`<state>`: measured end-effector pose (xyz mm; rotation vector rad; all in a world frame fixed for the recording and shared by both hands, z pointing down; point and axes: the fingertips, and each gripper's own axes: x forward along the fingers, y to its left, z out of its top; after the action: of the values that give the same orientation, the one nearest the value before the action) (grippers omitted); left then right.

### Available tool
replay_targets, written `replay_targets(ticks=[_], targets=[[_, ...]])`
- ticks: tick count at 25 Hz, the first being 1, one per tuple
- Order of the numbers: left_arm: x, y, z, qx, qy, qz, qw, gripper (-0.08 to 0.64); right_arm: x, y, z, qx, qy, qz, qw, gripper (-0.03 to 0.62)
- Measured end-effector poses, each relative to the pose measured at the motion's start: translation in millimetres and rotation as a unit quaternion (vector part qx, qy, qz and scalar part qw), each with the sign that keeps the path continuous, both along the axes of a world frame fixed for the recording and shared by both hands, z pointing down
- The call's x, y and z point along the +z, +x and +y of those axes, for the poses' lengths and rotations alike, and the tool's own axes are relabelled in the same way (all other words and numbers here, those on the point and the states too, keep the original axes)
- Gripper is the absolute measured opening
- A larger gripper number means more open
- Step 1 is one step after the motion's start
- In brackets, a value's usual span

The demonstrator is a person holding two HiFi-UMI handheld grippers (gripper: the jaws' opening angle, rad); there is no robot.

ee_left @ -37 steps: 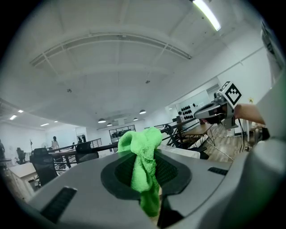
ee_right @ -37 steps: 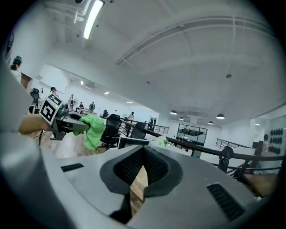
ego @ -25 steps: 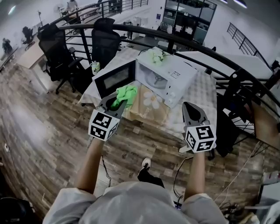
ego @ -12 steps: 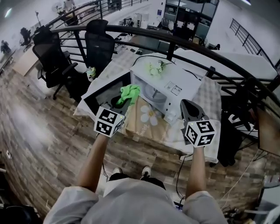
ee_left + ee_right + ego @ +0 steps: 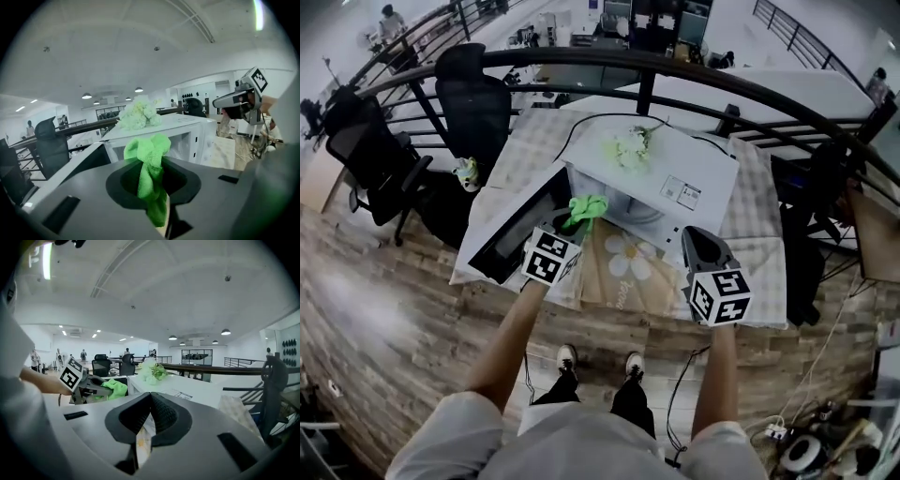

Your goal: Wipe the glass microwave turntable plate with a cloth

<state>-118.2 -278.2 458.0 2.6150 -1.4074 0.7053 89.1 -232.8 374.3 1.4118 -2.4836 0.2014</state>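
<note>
Now nearer, person is bringing left hand-held gripper (image 5: 569, 227), clamped on green cloth (image 5: 586, 207), up to open microwave (image 5: 698, 167) mouth, w/ glass plate unseen inside; right hand-held gripper (image 5: 697, 238) is hovering, jaws together, empty.

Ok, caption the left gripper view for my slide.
Left tool shut on a crumpled bright green cloth, held before the open white microwave topped with pale flowers.

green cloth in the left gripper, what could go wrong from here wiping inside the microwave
The green cloth is pinched in the left gripper's jaws by a thin fold, most of it bunched beyond them, so rubbing might drag it loose. The open microwave door stands beside that gripper and could get knocked. Flowers lie on the microwave's top; a bump may shake them off.
</note>
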Motion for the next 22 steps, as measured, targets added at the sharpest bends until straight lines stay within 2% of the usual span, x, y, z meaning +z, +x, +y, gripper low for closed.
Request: replay_targets(ticks=[3,6,8,10,14,22], targets=[[39.3,6.3,-29.4,0.024,-0.014,-0.012,0.9995,0.075,14.7,-3.7,-5.8,0.027,0.002,0.011,1.000,0.011],[69.5,16.7,-61.0,0.040,-0.016,-0.024,0.9988,0.077,39.0,-7.7,-16.2,0.038,-0.014,-0.012,0.999,0.014],[89.4,23.2,-81.3,0.041,-0.015,-0.024,0.9988,0.075,61.8,-11.1,-20.6,0.037,-0.036,-0.026,0.998,0.014],[110.9,27.5,-101.9,0.035,-0.016,-0.026,0.9989,0.077,81.5,-10.7,-24.2,0.044,-0.046,-0.018,0.998,0.014],[144.3,28.3,-139.6,0.021,-0.026,-0.057,0.9978,0.077,106.6,-3.6,-28.2,0.070,-0.056,-0.006,0.996,0.014],[173.3,50.9,-157.6,0.037,-0.034,-0.121,0.9914,0.077,130.2,3.9,-11.2,0.070,-0.076,0.021,0.994,0.014]])
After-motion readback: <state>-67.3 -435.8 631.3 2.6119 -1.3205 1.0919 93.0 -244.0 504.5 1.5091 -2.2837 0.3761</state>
